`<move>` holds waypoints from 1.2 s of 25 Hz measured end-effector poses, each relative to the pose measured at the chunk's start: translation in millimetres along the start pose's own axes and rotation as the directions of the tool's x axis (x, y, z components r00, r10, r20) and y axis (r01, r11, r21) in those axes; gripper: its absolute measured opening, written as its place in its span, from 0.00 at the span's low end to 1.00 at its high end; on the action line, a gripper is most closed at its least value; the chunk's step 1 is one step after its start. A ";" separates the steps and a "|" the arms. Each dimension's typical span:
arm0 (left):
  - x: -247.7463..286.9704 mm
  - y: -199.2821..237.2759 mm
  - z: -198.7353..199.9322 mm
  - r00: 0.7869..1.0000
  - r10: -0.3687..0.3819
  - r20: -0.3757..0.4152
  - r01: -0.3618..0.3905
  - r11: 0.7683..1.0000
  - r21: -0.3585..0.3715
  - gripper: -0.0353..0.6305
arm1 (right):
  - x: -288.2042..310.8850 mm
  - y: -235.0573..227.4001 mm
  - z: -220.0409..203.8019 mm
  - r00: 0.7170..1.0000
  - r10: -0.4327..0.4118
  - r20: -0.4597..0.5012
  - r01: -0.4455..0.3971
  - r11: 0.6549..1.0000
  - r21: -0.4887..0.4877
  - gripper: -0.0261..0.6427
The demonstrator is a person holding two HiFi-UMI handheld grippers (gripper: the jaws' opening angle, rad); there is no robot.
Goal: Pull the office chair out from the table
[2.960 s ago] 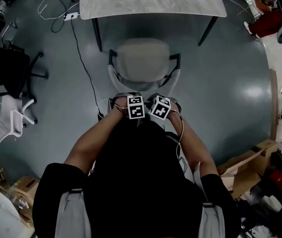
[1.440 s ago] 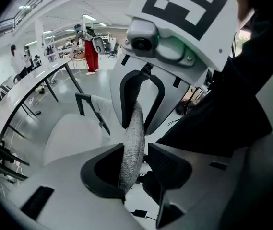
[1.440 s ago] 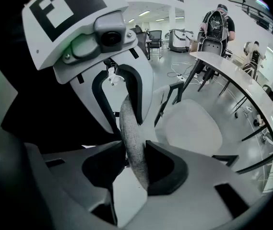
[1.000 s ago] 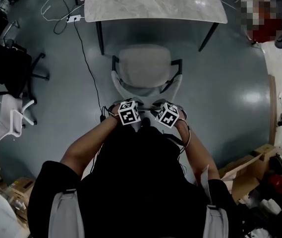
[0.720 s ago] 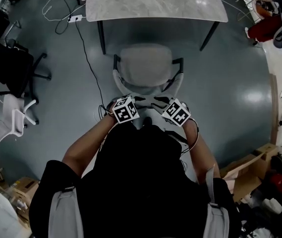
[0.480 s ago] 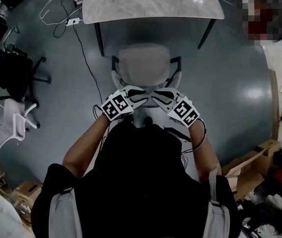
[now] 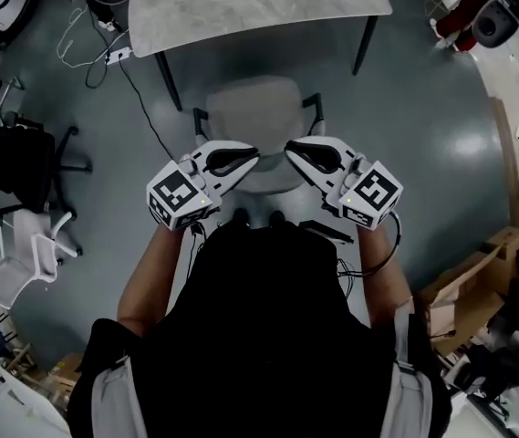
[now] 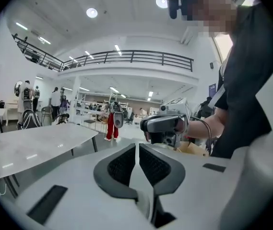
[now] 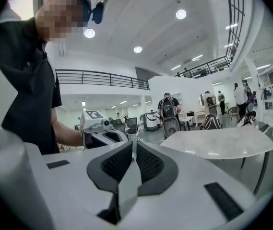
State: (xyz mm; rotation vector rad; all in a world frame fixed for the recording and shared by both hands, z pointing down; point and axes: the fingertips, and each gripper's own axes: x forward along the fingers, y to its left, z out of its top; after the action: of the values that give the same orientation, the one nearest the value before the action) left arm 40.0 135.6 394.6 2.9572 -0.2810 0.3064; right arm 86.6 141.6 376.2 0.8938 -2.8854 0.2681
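Office chair point(image 7: 252, 109) near side of table point(image 7: 250, 3); other chairs point(image 7: 17, 158) left.

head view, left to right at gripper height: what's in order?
black office chair → left gripper → right gripper → cardboard box, lower down. Both grippers' jaws have just been closing, nothing between them. The grey office chair overlaps both grippers, so left out.

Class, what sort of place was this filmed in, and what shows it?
Probably an open office or lab hall: a stone-topped table with an office chair, a mezzanine railing overhead, cardboard boxes at the side.
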 end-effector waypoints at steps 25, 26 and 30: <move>6.8 -5.4 16.4 0.997 -0.005 0.079 0.012 0.996 -0.085 0.07 | -9.9 4.9 -6.7 1.000 0.015 0.010 -0.015 1.000 0.012 0.07; 5.3 -5.3 16.0 0.996 -0.008 0.086 0.016 0.995 -0.097 0.07 | -8.1 6.0 -6.6 1.000 0.017 0.008 -0.018 1.000 0.011 0.07; 1.4 -5.7 7.0 0.996 -0.011 0.086 0.022 0.992 -0.127 0.07 | -6.0 9.6 -8.9 1.000 0.022 -0.001 -0.022 1.000 0.009 0.07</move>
State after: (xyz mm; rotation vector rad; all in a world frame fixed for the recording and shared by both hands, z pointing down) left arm 43.8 139.6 387.4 2.8484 -0.2758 0.1546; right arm 86.6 154.5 382.6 0.8636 -2.8969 0.2840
